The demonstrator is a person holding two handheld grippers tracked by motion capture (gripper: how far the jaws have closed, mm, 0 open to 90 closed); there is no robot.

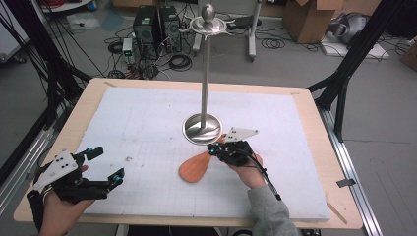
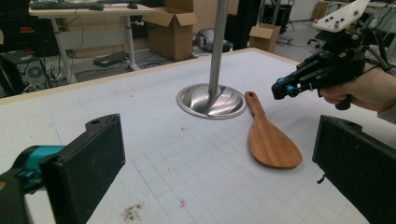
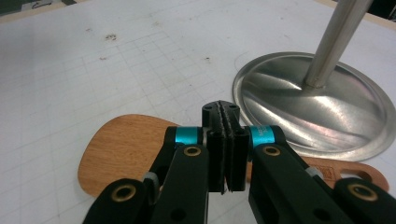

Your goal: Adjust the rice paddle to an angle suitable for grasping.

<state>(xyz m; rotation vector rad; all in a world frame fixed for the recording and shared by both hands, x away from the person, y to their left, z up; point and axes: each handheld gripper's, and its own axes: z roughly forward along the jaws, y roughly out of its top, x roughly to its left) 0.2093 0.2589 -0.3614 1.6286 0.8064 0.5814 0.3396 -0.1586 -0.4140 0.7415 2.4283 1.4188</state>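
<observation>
A wooden spatula (image 1: 194, 168) lies flat on the white gridded mat, with its handle end beside the round base of a metal stand (image 1: 202, 129). My right gripper (image 1: 212, 147) hovers just above the spatula's handle with its jaws pressed together and nothing between them. In the right gripper view the shut jaws (image 3: 225, 116) point over the spatula (image 3: 126, 144) toward the stand base (image 3: 313, 107). My left gripper (image 1: 109, 163) rests at the table's near left corner, open and empty. The left gripper view shows the spatula (image 2: 268, 140) between its wide jaws (image 2: 224, 163), farther off, with the right gripper (image 2: 280, 88) above it.
The stand's tall pole (image 1: 205, 73) rises from the mat's middle to a hooked top (image 1: 208, 22). The white mat (image 1: 147, 123) covers most of the wooden table. Past the far edge the floor holds computers, cables and cardboard boxes (image 1: 310, 17).
</observation>
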